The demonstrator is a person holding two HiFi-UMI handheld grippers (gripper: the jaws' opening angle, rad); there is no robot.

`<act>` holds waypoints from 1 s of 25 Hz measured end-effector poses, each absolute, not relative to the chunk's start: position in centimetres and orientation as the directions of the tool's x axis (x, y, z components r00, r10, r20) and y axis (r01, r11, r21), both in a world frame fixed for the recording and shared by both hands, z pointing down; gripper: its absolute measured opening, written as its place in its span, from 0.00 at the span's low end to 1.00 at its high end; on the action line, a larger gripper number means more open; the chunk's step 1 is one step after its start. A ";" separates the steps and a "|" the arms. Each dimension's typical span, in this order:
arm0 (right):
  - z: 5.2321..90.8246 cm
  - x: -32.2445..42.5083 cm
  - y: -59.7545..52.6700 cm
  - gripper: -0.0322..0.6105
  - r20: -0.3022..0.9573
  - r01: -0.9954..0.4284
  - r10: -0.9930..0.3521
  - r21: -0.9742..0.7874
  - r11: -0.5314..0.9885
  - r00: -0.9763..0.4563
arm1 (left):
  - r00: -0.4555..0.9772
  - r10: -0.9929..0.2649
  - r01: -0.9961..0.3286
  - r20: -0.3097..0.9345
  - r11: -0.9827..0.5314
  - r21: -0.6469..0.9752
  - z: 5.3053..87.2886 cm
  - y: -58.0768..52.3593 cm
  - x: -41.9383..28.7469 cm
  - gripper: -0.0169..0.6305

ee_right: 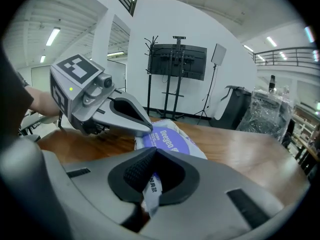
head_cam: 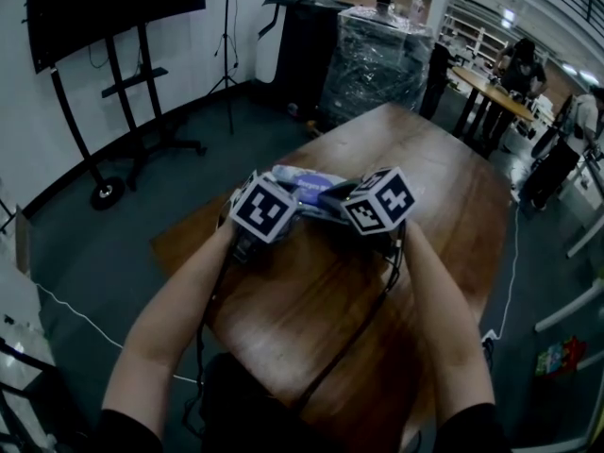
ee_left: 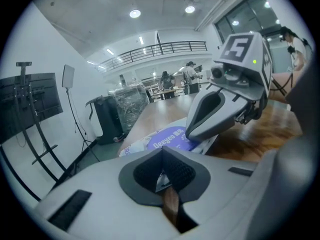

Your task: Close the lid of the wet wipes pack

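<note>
The wet wipes pack (head_cam: 309, 189), white with a purple label, lies on the wooden table (head_cam: 444, 225) between my two grippers. My left gripper (ee_left: 163, 178) is shut on the pack's near edge, with a strip of white wrapper pinched between its pads. The purple label (ee_left: 169, 137) lies just beyond it. My right gripper (ee_right: 151, 185) is shut on the opposite edge of the pack (ee_right: 170, 141), and a printed flap sticks down between its pads. Each gripper sees the other across the pack. Whether the lid stands open I cannot tell.
The table's far end and right edge drop to a dark floor. A black screen on a stand (head_cam: 113, 8) is at the left and a wrapped pallet (head_cam: 377, 59) behind. People work at a far table (head_cam: 521, 69). Cables (head_cam: 363, 328) trail from the grippers toward me.
</note>
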State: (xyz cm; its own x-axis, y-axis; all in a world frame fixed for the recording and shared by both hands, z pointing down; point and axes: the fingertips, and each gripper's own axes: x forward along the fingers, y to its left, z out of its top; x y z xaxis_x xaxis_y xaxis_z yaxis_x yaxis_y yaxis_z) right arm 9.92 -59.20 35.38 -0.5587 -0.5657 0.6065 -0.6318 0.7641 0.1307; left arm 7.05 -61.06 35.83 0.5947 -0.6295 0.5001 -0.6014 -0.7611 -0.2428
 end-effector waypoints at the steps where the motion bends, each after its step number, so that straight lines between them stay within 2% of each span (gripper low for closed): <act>1: 35.3 10.0 -59.1 0.07 0.592 -0.640 -0.583 0.142 0.755 -0.556 | 0.604 -0.626 -0.603 0.493 -0.764 -0.231 35.6 -60.7 7.0 0.04; 6: 33.2 11.2 -57.5 0.07 0.474 -0.702 -0.673 0.148 0.697 -0.568 | 0.632 -0.645 -0.618 0.429 -0.754 -0.223 33.5 -58.1 6.4 0.04; 13: 29.2 11.7 -52.3 0.06 0.349 -0.729 -0.778 0.291 0.620 -0.523 | 0.662 -0.683 -0.658 0.309 -0.727 -0.198 30.4 -53.6 4.9 0.04; 25: 23.7 9.2 -38.6 0.06 0.043 -0.799 -0.827 0.234 0.554 -0.561 | 0.720 -0.687 -0.677 0.099 -0.726 -0.118 26.7 -41.3 4.2 0.04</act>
